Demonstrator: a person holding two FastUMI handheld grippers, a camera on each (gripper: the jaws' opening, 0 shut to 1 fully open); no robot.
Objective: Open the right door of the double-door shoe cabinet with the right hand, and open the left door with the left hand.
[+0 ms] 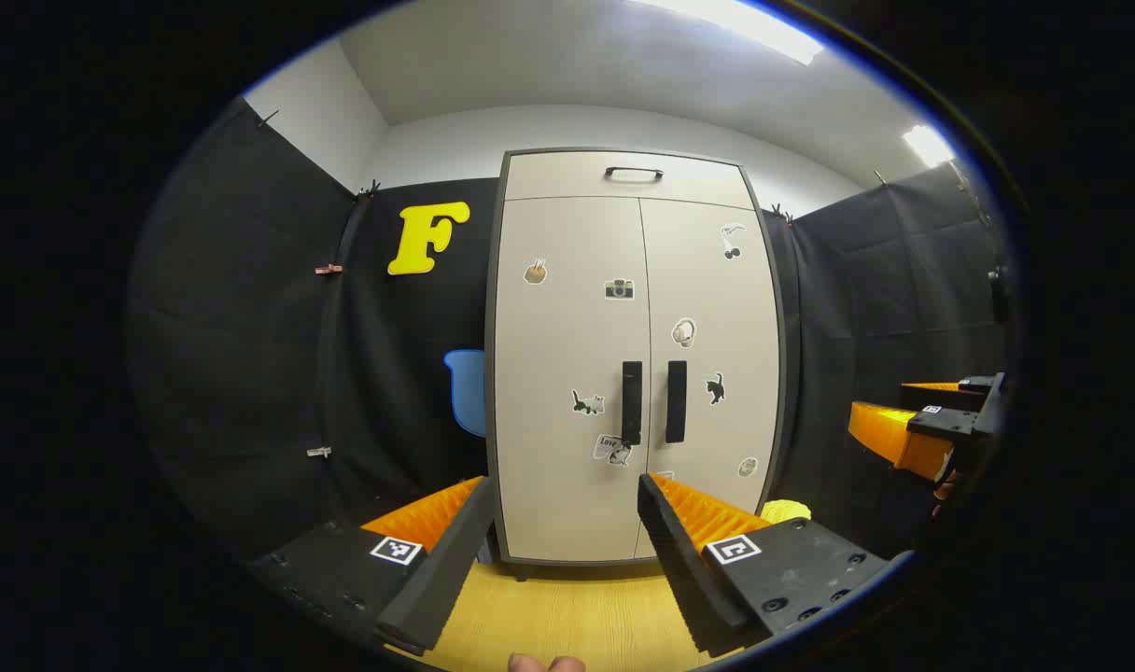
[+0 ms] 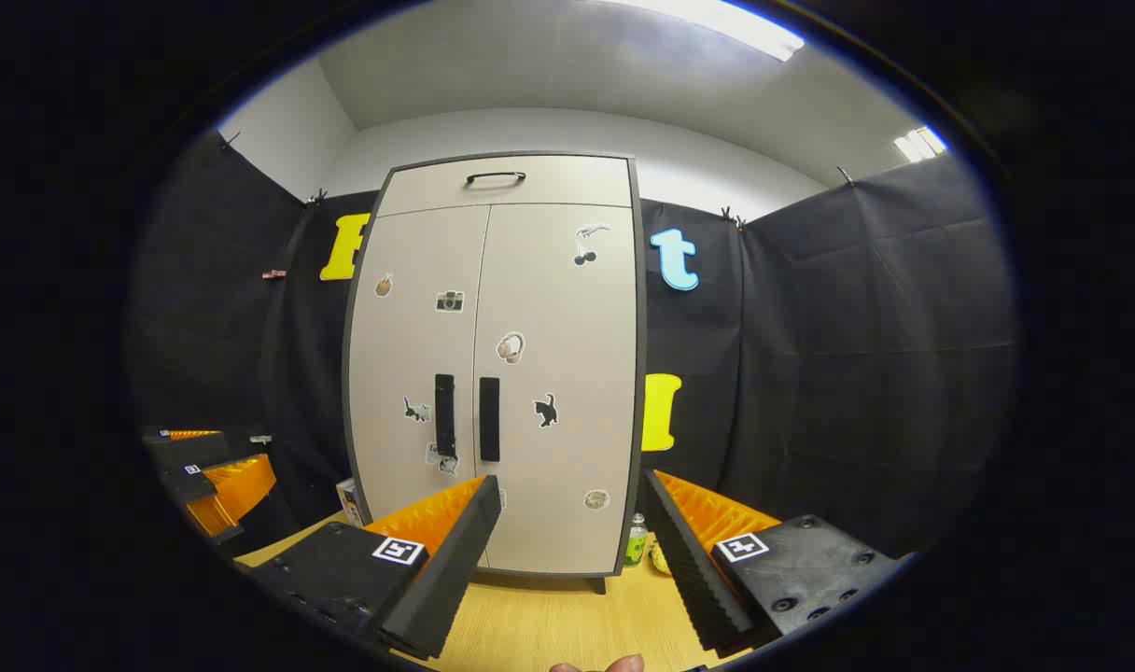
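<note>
A tall beige shoe cabinet (image 1: 577,308) (image 2: 530,280) stands ahead on the wooden floor, both doors shut. Two dark vertical handles sit side by side at the centre seam: the left door handle (image 1: 632,402) (image 2: 444,414) and the right door handle (image 1: 677,401) (image 2: 489,419). My left gripper (image 1: 567,523) is open, well short of the doors, roughly in line with the left door. My right gripper (image 2: 567,527) is open too, pointing at the right door from a distance; it also appears at the right edge of the left gripper view (image 1: 931,420). Nothing is held.
A drawer with a dark handle (image 1: 634,174) tops the cabinet. Stickers dot both doors. A small bottle (image 2: 636,541) and a yellow object (image 1: 785,511) sit on the floor at the cabinet's right foot; a small box (image 2: 348,499) at its left. Black cloth walls enclose the booth.
</note>
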